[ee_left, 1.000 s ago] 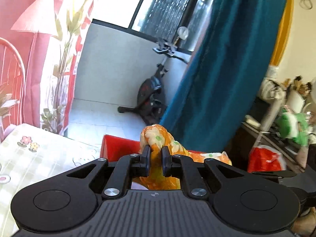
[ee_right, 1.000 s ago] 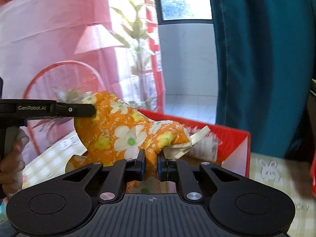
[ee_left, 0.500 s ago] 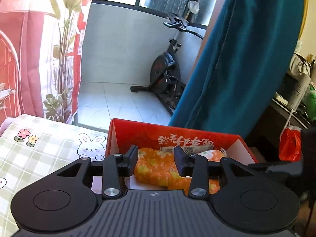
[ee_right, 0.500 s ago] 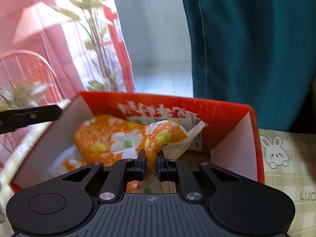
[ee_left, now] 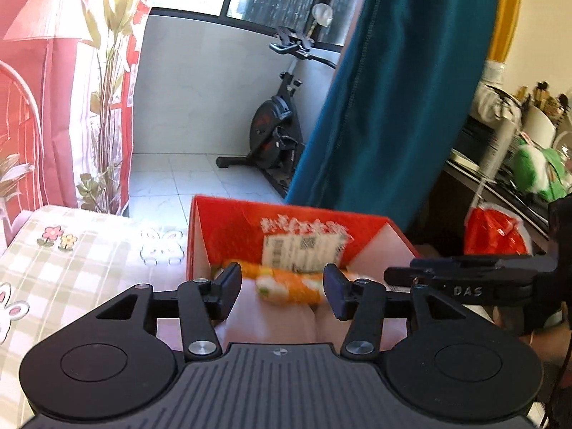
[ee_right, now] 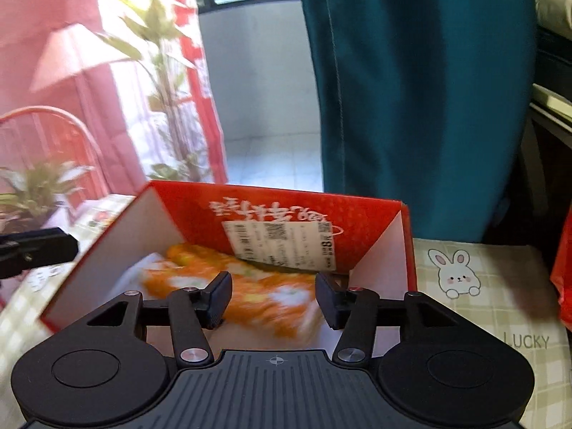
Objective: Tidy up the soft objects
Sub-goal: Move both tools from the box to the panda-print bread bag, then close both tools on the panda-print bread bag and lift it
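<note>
An orange flowered cloth (ee_right: 264, 296) lies inside an open red cardboard box (ee_right: 361, 211) on the table. It also shows in the left wrist view (ee_left: 286, 282), inside the same box (ee_left: 228, 225). My left gripper (ee_left: 282, 291) is open and empty above the near part of the box. My right gripper (ee_right: 273, 298) is open and empty just above the cloth. The right gripper's body (ee_left: 475, 279) shows at the right of the left wrist view.
The table has a checked cloth with rabbits (ee_right: 472, 293). A teal curtain (ee_right: 411, 89) hangs behind the box. An exercise bike (ee_left: 275, 125) stands on the tiled floor beyond. A red bag (ee_left: 497, 232) and cluttered shelves are at the right.
Both grippers held the orange cloth above the box a second ago. They lowered it in. The left opened first, then the right. The cloth now lies loose in the box.
</note>
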`<state>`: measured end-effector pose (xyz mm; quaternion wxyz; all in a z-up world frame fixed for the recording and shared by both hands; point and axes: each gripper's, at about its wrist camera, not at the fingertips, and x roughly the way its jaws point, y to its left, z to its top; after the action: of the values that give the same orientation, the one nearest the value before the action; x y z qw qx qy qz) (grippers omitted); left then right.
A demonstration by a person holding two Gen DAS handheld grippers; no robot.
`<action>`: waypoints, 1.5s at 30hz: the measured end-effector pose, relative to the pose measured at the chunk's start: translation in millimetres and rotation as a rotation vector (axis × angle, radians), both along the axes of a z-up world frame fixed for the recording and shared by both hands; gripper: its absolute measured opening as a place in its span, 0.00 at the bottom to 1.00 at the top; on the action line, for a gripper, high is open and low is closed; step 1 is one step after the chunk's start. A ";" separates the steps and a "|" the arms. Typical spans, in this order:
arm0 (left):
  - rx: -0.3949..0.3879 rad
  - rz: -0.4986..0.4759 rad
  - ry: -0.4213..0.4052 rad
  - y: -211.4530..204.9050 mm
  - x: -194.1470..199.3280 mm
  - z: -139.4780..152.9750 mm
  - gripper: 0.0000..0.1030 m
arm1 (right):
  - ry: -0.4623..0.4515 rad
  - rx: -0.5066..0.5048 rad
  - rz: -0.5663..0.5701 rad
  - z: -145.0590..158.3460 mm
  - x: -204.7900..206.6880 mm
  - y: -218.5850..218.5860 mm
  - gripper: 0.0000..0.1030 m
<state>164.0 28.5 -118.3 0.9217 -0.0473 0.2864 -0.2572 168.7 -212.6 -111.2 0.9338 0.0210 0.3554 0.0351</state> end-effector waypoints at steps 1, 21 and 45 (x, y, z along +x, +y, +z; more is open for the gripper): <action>0.002 -0.004 0.002 1.2 -8.2 -0.7 0.52 | -0.017 0.003 0.017 2.9 -11.5 0.9 0.47; -0.059 -0.050 0.253 1.5 -113.2 -94.2 0.50 | 0.084 0.104 0.097 -50.8 -171.0 21.3 0.47; -0.117 -0.116 0.412 -17.1 -79.2 -149.3 0.51 | 0.172 0.029 0.248 -100.1 -175.4 49.4 0.63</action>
<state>84.9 11.4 -267.6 0.8230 -0.1359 0.4557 -0.3107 -6.7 -163.3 -211.2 0.8880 -0.0064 0.4335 0.1533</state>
